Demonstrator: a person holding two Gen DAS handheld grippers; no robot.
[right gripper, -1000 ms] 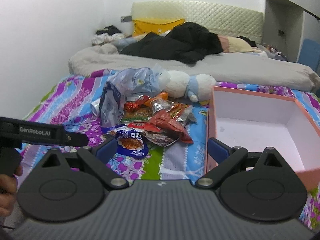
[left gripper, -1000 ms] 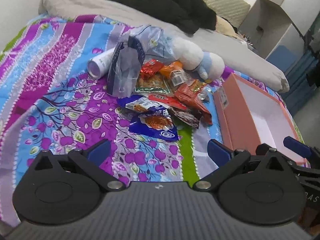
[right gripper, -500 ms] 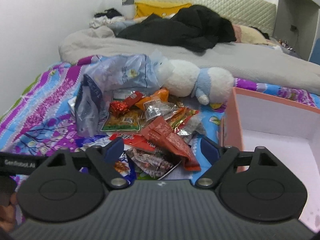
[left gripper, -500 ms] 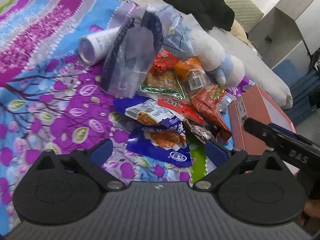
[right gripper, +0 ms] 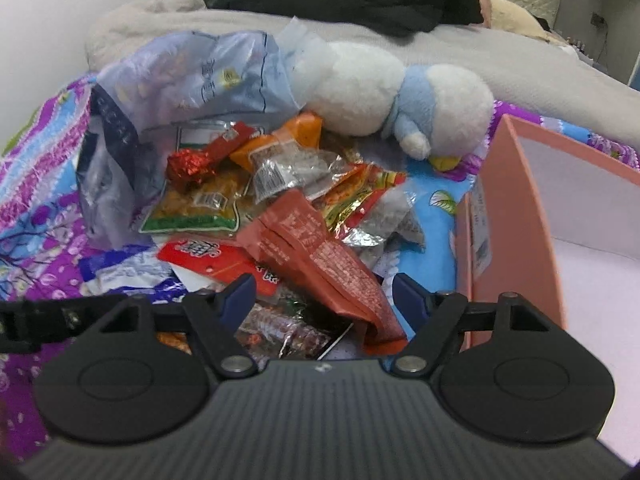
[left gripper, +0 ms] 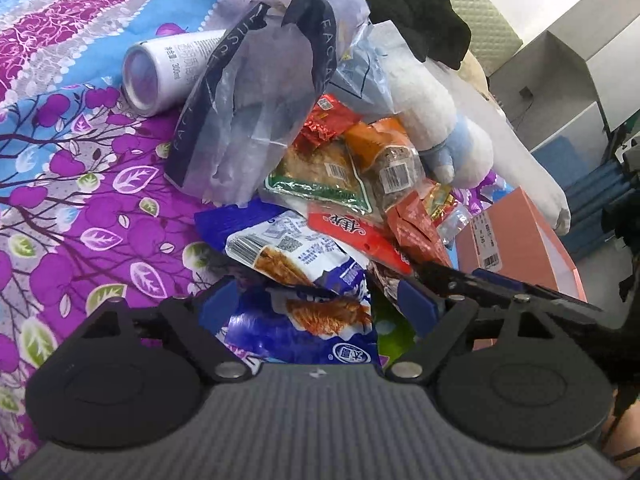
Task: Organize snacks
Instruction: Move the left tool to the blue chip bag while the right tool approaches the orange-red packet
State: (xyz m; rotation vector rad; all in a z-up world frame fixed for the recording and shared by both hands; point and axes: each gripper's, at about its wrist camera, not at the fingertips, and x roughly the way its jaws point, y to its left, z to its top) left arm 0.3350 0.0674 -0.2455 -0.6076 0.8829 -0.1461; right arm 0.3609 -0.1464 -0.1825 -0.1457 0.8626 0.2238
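Two grippers, left gripper (left gripper: 316, 304) and right gripper (right gripper: 323, 297), both spread wide, holding nothing, over one snack pile (right gripper: 276, 216) just left of one pink box (right gripper: 516, 216), beside one plush toy (right gripper: 384, 92).

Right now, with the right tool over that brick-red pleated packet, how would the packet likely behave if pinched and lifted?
The brick-red packet looks folded and creased, so it would probably flex and droop rather than stay stiff. It seems thin, so likely light. It overlaps the red-and-white wrapper, which may shift as it lifts. The right tool is open around its lower end.
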